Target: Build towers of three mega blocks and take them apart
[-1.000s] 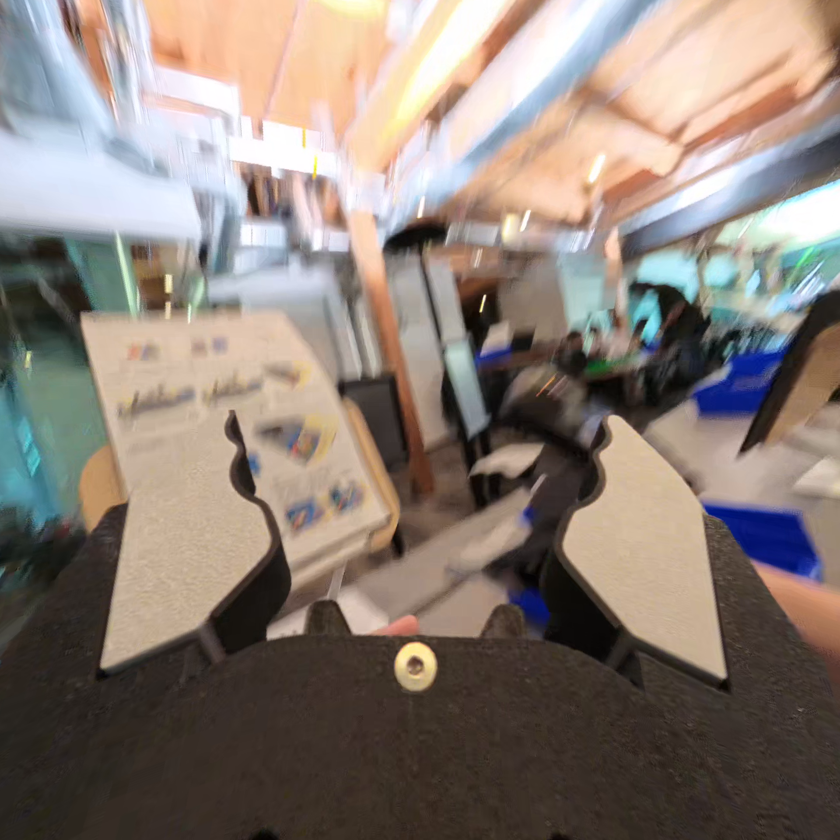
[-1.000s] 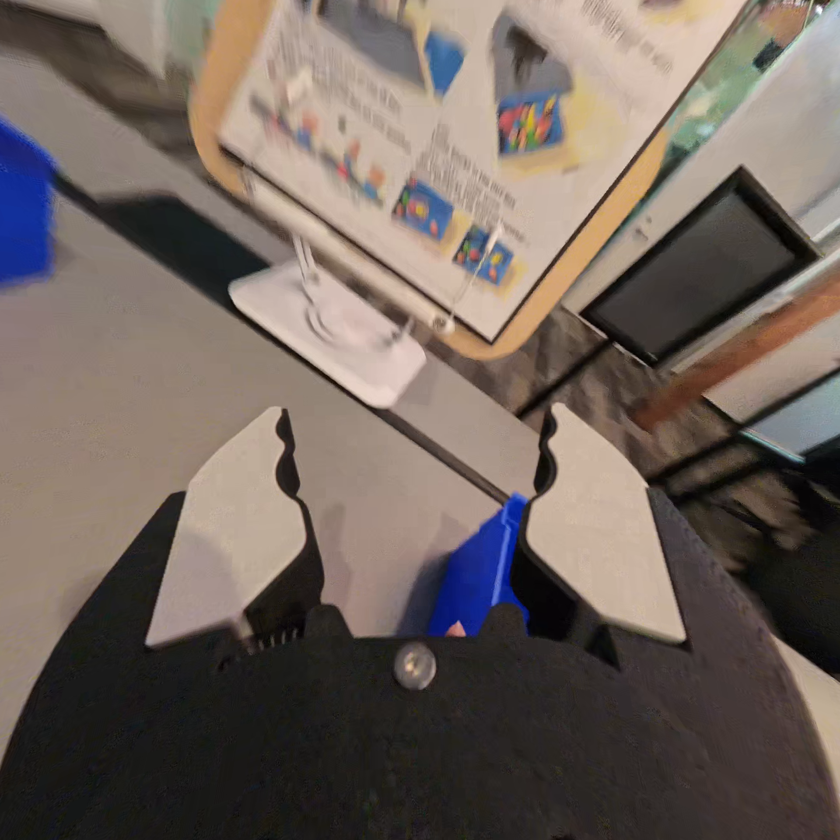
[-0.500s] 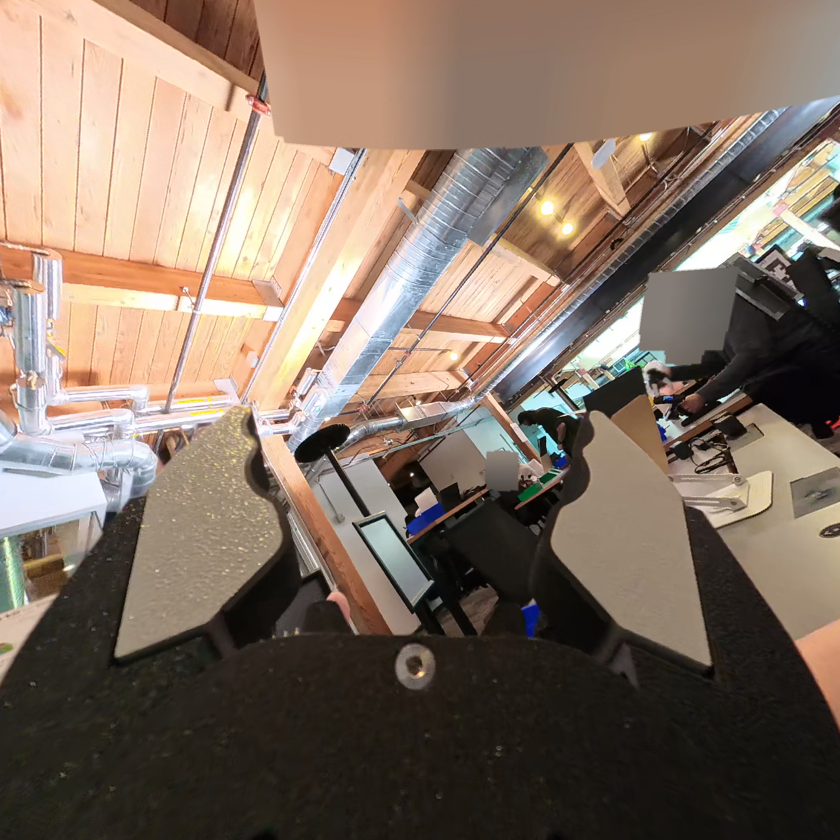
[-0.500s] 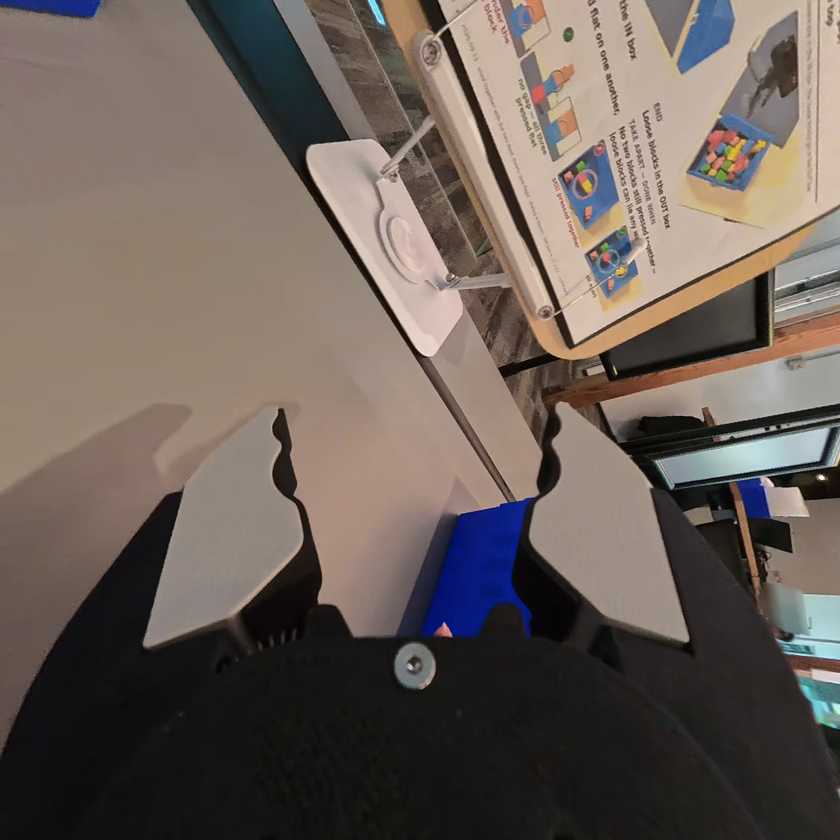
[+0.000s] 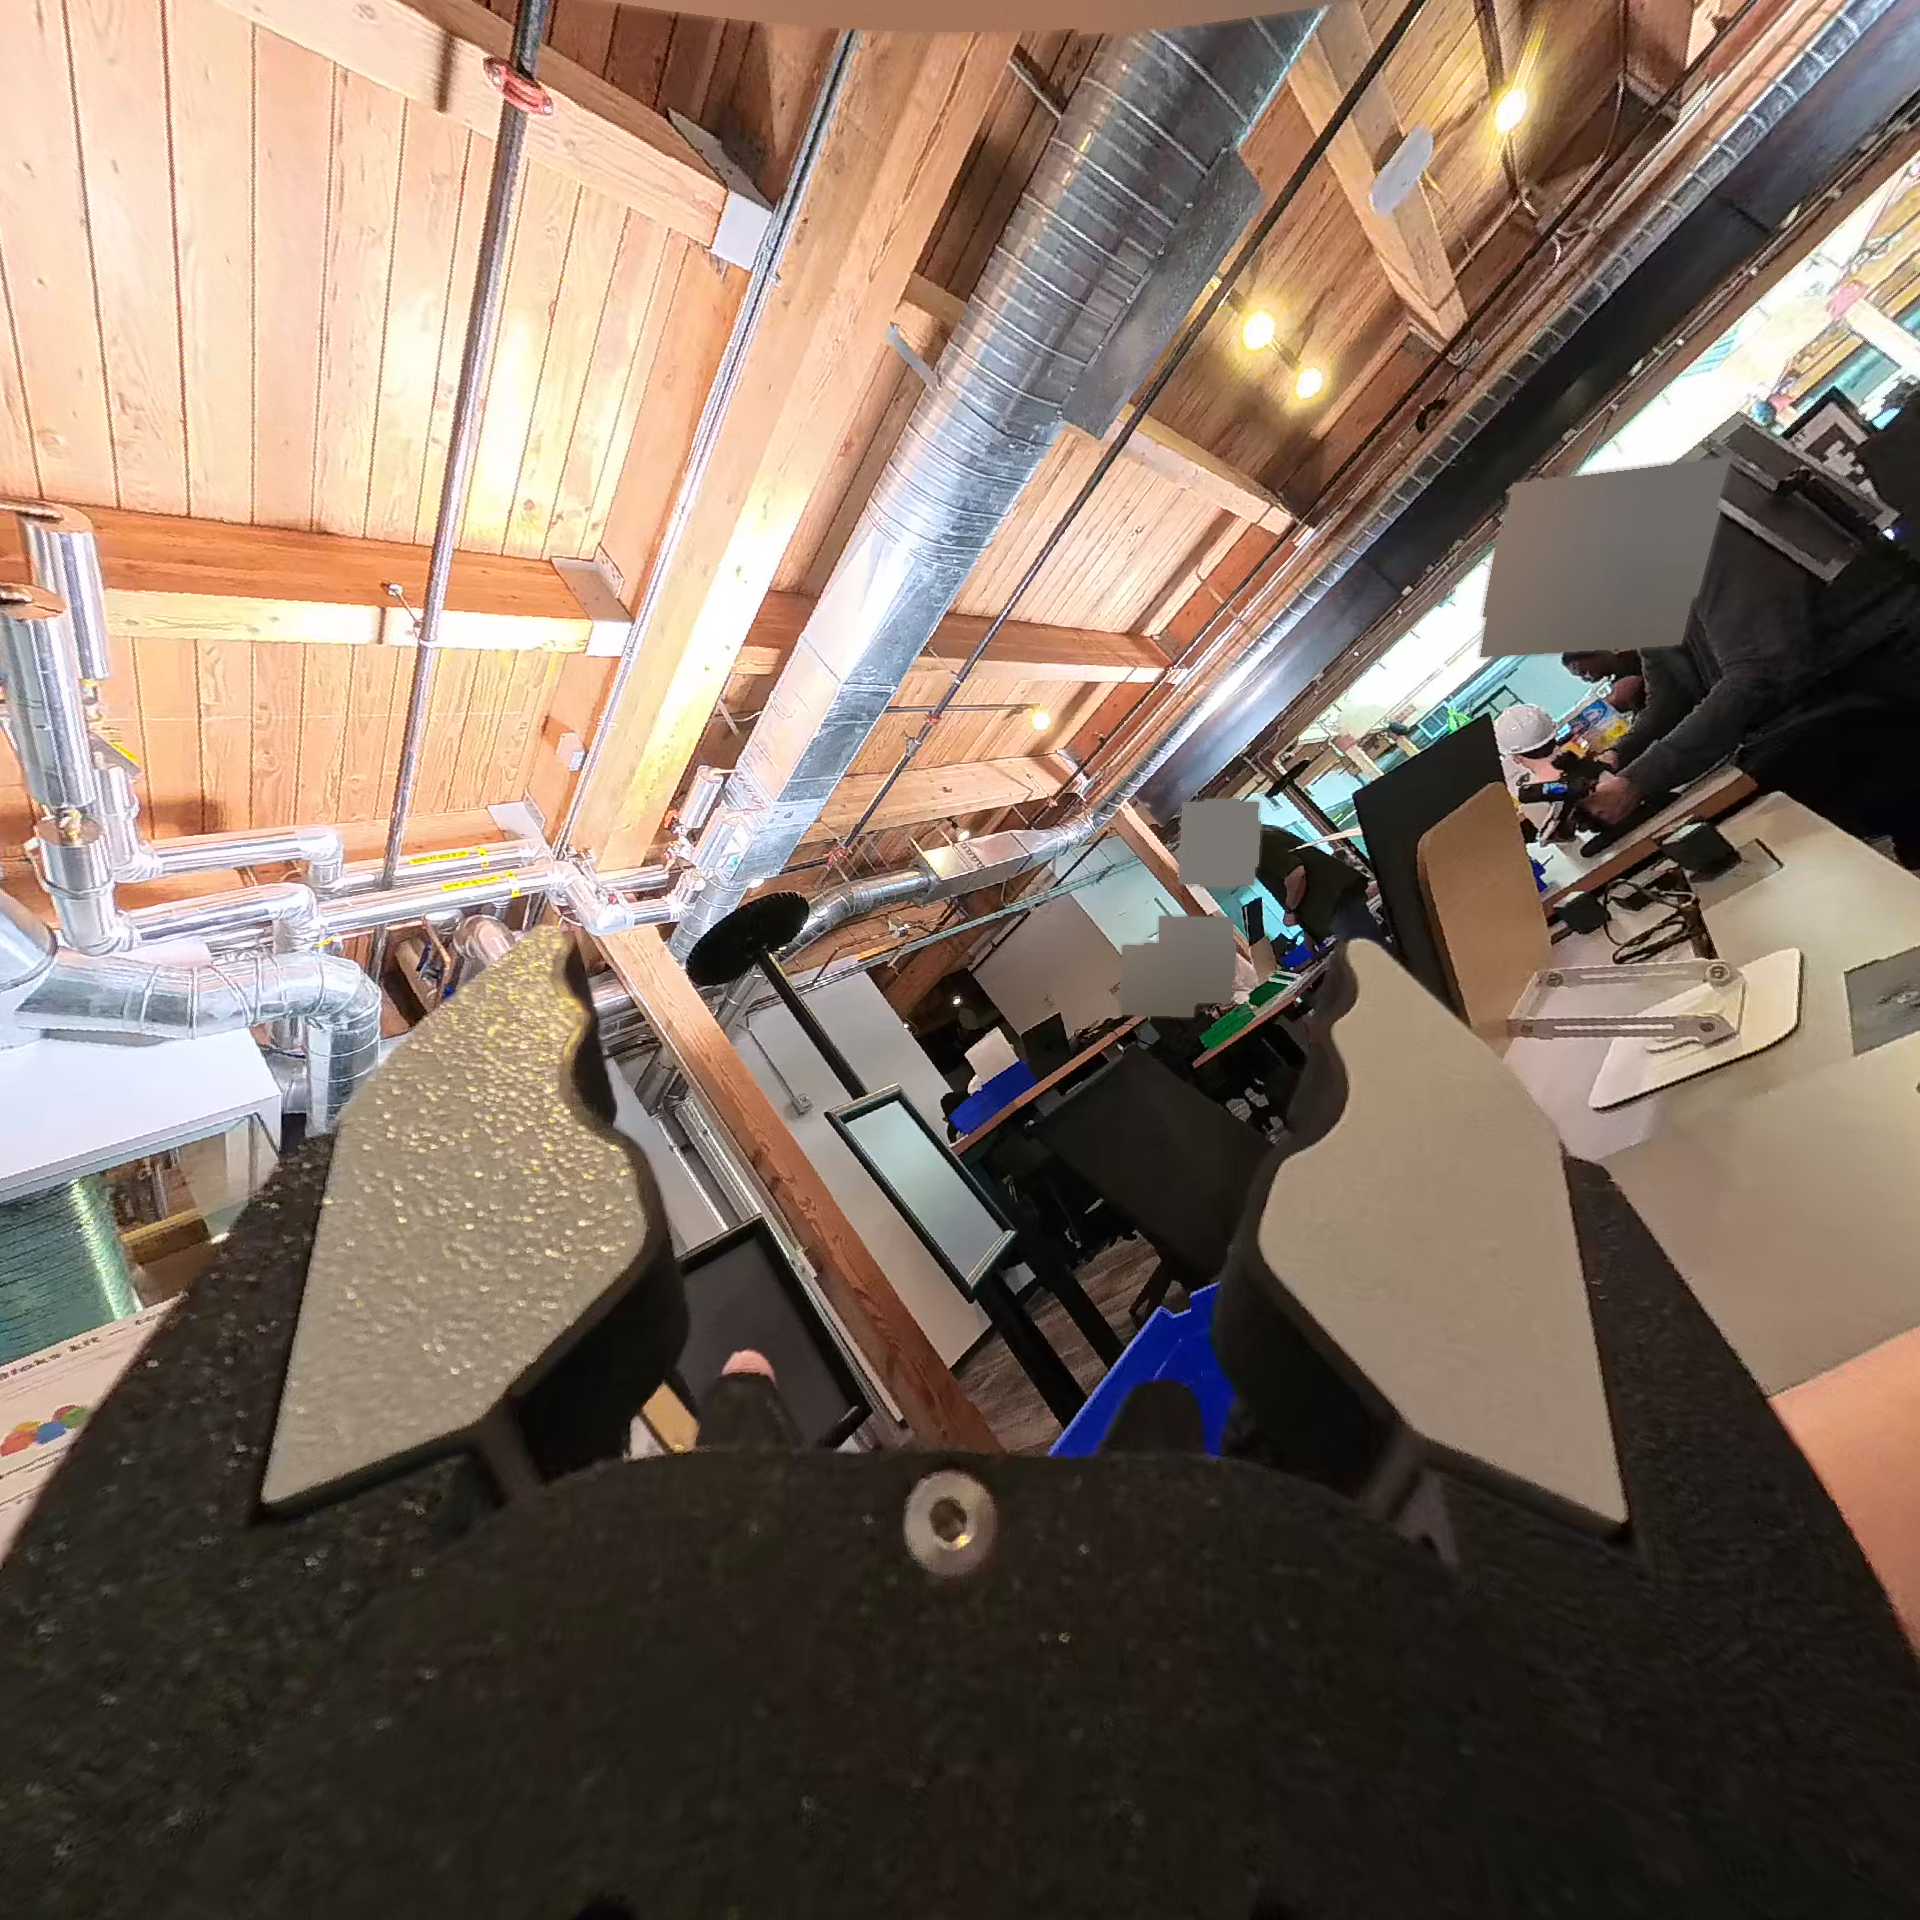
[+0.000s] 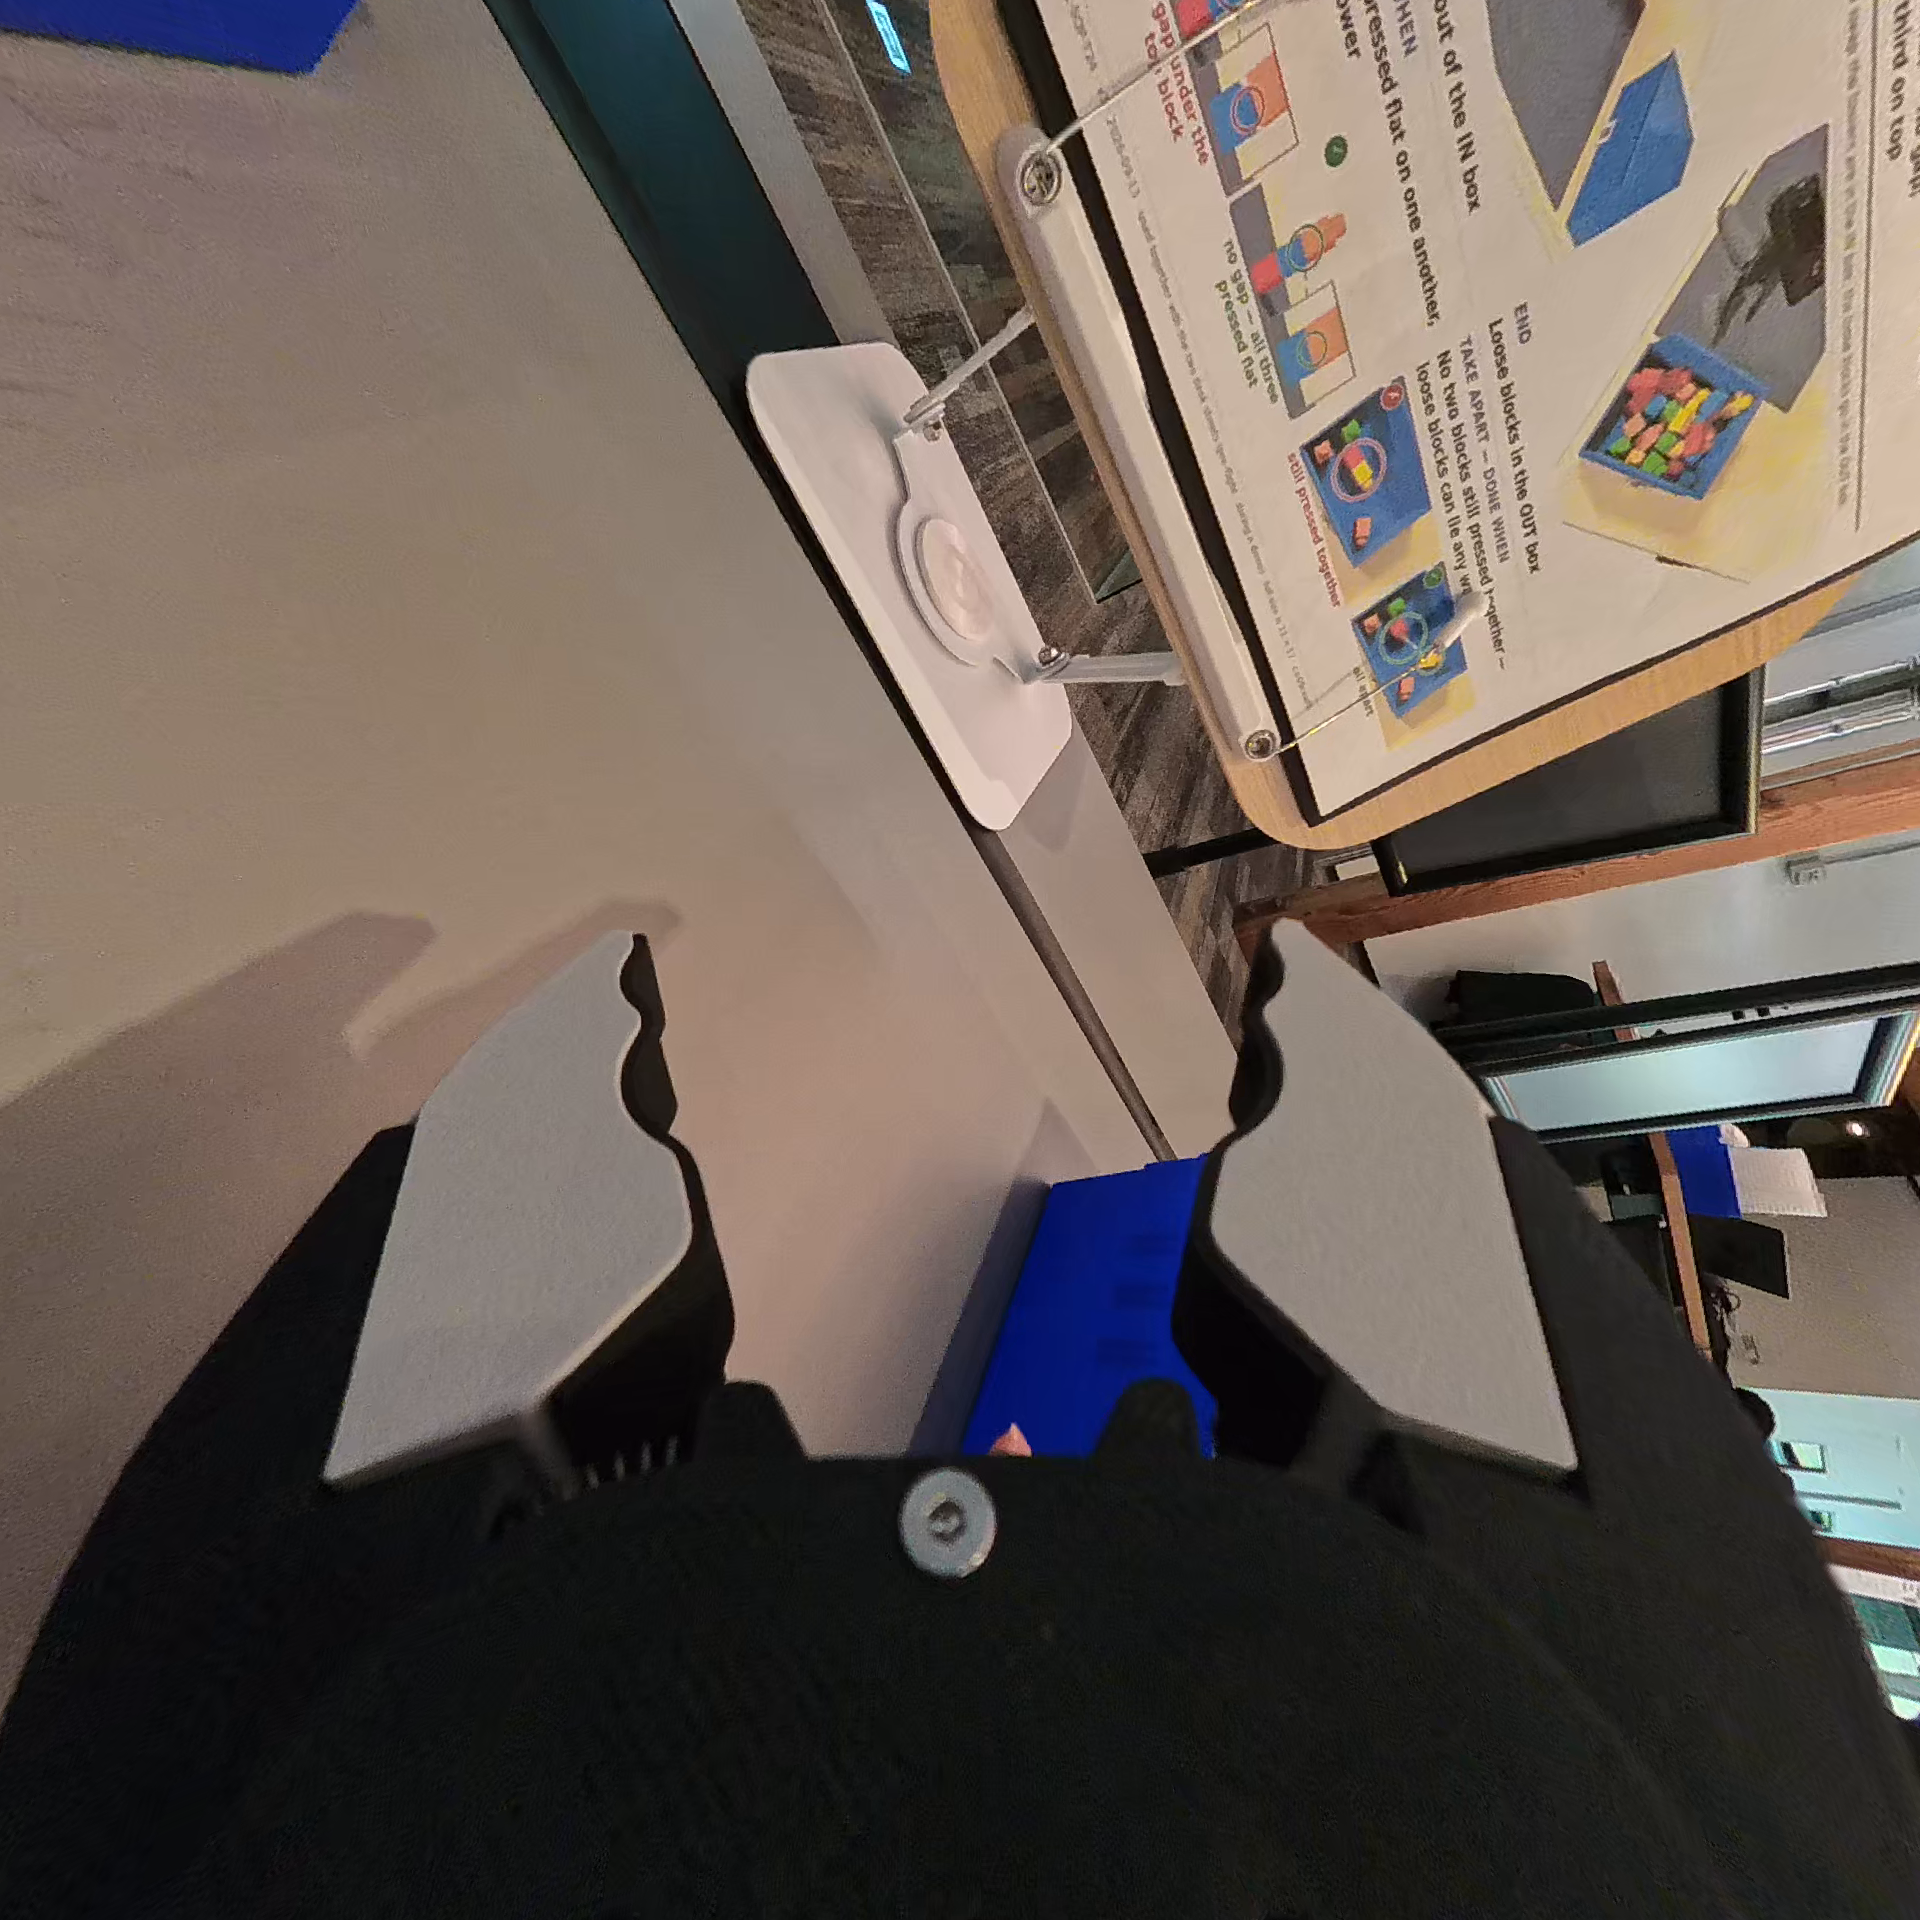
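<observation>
No loose mega block shows in either view. My left gripper (image 5: 961,945) is open and empty; it is tilted upward toward the wooden ceiling (image 5: 312,364) and the metal duct (image 5: 987,416). My right gripper (image 6: 954,935) is open and empty; it hangs over the grey table (image 6: 364,520), rolled to one side. A blue box (image 6: 1091,1309) lies low between the right fingers near their base, with no pad touching it. A blue edge (image 5: 1164,1382) also shows low in the left wrist view.
An instruction board (image 6: 1455,364) on a white stand base (image 6: 914,582) stands at the table's far edge. Another blue bin (image 6: 177,31) is at the top left. People work at desks (image 5: 1714,1039) far to the right in the left wrist view. The left gripper's tips are roughly 30 centimeters from the right gripper's.
The left gripper has swung up from the room and board toward the ceiling, then held. The right gripper has rolled sideways over the table. Both stayed open with nothing between the pads.
</observation>
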`<state>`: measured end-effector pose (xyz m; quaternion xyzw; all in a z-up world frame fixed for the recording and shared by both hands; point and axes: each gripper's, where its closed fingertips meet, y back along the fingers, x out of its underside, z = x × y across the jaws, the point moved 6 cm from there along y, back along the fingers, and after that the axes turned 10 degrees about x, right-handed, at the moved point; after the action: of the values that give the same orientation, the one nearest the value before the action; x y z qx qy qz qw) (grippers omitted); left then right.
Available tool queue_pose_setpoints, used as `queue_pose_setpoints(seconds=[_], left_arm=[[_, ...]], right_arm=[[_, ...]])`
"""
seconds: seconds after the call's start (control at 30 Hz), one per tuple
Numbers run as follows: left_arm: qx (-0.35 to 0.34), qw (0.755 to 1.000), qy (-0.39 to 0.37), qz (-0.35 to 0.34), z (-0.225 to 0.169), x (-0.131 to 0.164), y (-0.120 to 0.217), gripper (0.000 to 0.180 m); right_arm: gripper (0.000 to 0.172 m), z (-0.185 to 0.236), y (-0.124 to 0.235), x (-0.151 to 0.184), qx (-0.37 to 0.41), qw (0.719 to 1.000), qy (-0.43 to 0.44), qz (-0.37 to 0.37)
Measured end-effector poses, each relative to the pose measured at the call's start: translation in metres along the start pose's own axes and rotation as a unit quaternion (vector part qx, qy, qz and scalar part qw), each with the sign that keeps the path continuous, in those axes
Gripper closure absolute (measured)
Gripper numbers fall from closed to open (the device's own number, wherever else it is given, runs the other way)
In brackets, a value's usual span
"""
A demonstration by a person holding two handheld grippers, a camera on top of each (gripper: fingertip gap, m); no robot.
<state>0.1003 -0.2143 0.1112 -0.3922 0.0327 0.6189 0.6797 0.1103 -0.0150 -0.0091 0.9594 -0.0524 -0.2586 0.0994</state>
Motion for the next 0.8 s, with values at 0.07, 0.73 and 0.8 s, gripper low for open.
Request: queue_pose_setpoints(seconds=[0.07, 0.73, 0.8], left_arm=[[0.002, 1.0, 0.001, 0.003, 0.0, 0.001, 0.0, 0.053], [-0.039, 0.998, -0.045, -0.011, 0.027, -0.024, 0.008, 0.056], [-0.059, 0.997, -0.055, -0.002, 0.039, -0.024, 0.012, 0.057]], right_arm=[[0.064, 0.0, 0.001, -0.001, 0.001, 1.0, 0.002, -0.003], [0.063, -0.005, -0.006, 0.004, -0.006, 1.0, -0.017, -0.001], [0.062, -0.011, -0.008, 0.006, 0.002, 1.0, -0.025, -0.006]])
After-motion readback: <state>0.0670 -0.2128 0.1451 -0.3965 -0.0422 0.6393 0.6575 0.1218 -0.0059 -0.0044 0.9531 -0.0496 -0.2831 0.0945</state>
